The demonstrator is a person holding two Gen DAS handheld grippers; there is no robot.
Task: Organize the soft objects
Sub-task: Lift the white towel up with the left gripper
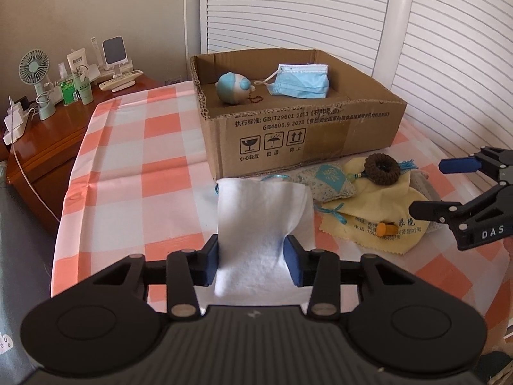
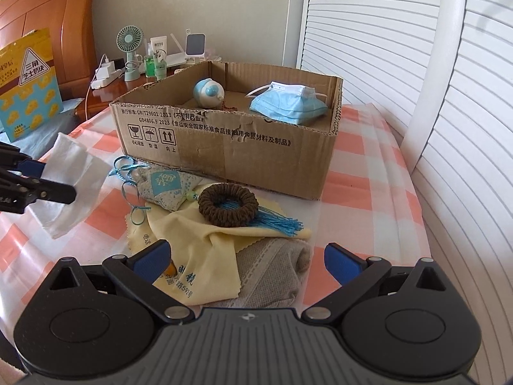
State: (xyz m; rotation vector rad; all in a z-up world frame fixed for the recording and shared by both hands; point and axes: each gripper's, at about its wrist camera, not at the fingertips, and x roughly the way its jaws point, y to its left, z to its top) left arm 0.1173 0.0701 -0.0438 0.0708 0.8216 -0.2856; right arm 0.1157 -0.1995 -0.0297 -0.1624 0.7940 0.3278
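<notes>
My left gripper [image 1: 253,260] is shut on a white folded cloth [image 1: 259,224], lifted off the checked tablecloth; the same white cloth [image 2: 73,186] shows at the left of the right wrist view. My right gripper [image 2: 247,261] stands open above a pile: a yellow lens cloth [image 2: 198,250], a grey towel [image 2: 272,266], a brown woven ring with blue tassel [image 2: 228,204] and a floral sachet [image 2: 166,186]. Behind stands an open cardboard box [image 1: 288,134] holding a blue face mask [image 1: 301,83] and a small blue-and-white plush [image 1: 232,88].
A wooden nightstand [image 1: 48,147] at the left carries a small fan [image 1: 33,70], bottles and chargers. White slatted doors [image 1: 449,48] and a white rail run behind and to the right. A yellow printed bag [image 2: 29,80] leans at the far left.
</notes>
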